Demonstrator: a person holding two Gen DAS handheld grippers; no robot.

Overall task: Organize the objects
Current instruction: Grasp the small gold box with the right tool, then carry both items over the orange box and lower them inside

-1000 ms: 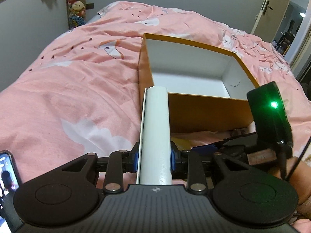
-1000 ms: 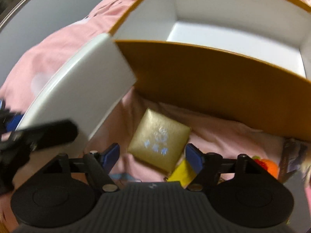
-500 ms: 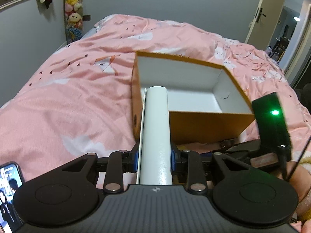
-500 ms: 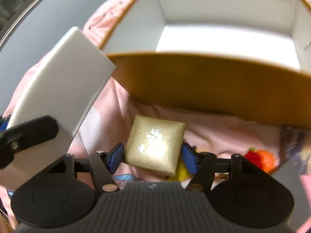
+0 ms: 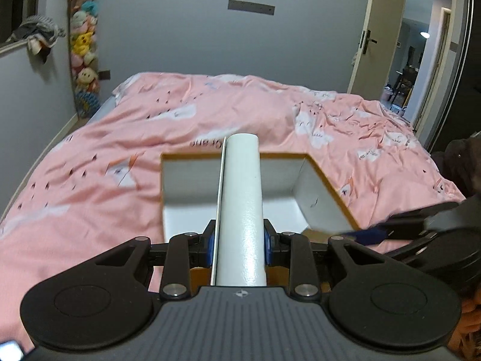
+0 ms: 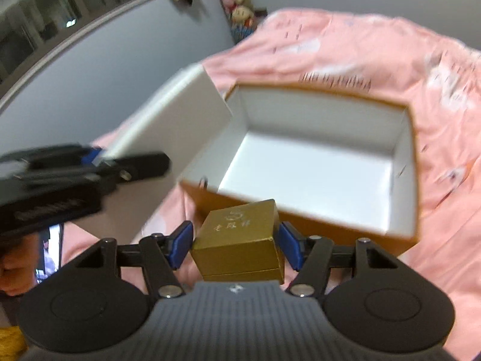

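A white flat box (image 5: 240,210) is clamped edge-on between the fingers of the left gripper (image 5: 240,242), and it is held above the near-left corner of an open orange box (image 6: 412,156) with a white interior. The orange box is seen resting on a pink duvet (image 5: 90,186) that covers the bed. A small gold box (image 6: 240,234) is gripped between the blue pads (image 6: 180,242) of the right gripper (image 6: 236,245), raised just before the near wall of the orange box. Plush toys (image 5: 82,45) are stacked against the grey wall by the far-left corner of the bed.
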